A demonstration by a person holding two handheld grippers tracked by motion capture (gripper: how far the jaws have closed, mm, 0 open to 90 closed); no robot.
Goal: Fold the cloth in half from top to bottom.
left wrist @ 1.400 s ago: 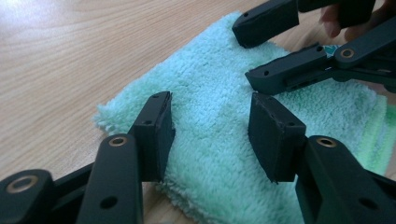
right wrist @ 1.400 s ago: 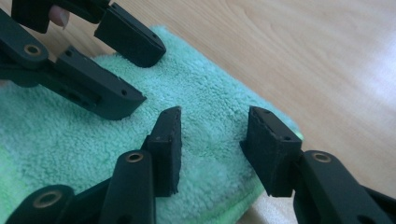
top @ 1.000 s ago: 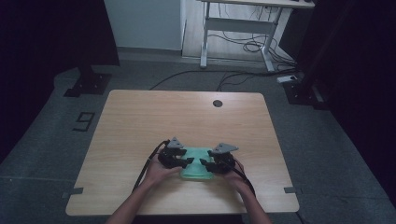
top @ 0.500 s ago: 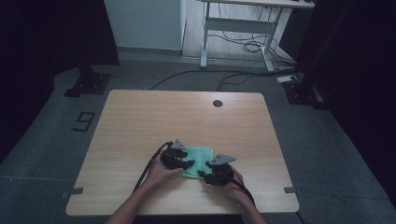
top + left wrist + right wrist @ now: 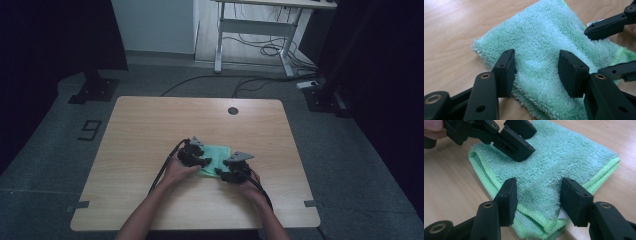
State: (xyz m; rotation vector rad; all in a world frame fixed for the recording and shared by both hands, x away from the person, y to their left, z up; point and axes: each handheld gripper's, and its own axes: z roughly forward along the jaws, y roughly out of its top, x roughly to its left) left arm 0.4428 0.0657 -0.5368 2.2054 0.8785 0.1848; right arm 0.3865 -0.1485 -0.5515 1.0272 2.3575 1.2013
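Note:
A folded mint-green terry cloth (image 5: 216, 152) lies flat on the wooden table (image 5: 150, 130), near the middle of its front half. My left gripper (image 5: 205, 161) is at the cloth's left edge. Its jaws stand wide apart (image 5: 536, 71) over the pile (image 5: 541, 37), not pinching it. My right gripper (image 5: 220, 173) is at the near right corner. It is open (image 5: 537, 197) and straddles the folded hem (image 5: 541, 225), where a white label peeks out. Each gripper view shows the other gripper across the cloth: the right gripper (image 5: 595, 51) and the left gripper (image 5: 526, 141).
A round cable hole (image 5: 233, 110) sits at the table's far edge. Cables trail from both grippers toward the near edge. Beyond the table, a white desk frame (image 5: 250, 30) and floor cables stand on grey carpet, with dark stands at either side.
The left gripper has slid right and a little away, over the cloth. The right gripper has shifted at the cloth's near right corner. The cloth now shows slightly farther up the table.

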